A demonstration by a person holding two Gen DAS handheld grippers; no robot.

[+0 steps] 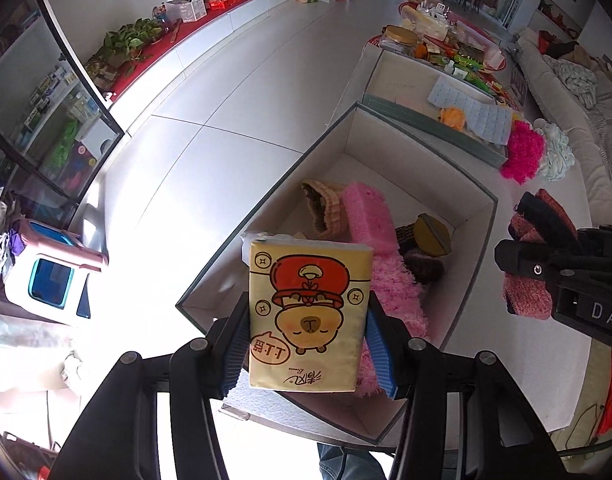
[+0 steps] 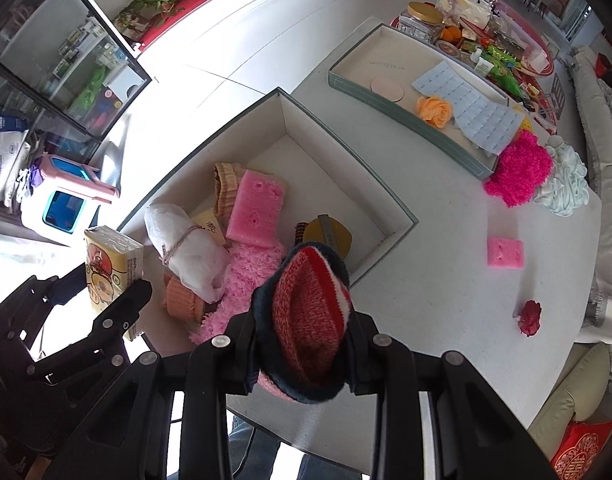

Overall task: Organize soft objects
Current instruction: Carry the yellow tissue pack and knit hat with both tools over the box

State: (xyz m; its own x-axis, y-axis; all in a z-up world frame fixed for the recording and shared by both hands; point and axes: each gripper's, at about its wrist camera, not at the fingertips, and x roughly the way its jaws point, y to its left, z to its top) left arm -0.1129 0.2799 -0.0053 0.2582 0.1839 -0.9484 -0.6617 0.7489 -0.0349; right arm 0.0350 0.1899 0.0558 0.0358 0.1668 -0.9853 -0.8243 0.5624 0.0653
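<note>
The open box (image 2: 386, 200) sits on the white table (image 2: 446, 292) below both grippers, already holding a pink sponge (image 2: 258, 208), a fluffy pink cloth (image 2: 246, 272) and a white bundle (image 2: 190, 252). The left gripper (image 1: 306, 344) clamps a yellow tissue pack (image 1: 306, 312) above the box's near edge; the right gripper (image 2: 302, 344) pinches a red knit hat (image 2: 306, 316) over its near corner, and a second sponge (image 2: 505, 252) lies on the table off to its right

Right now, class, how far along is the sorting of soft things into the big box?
Done: a pink sponge, white bundle and fluffy pink cloth lie in the box. In hand: left claw grips a tissue pack; right claw a knitted sock. Left: small sponge, red rose.
</note>
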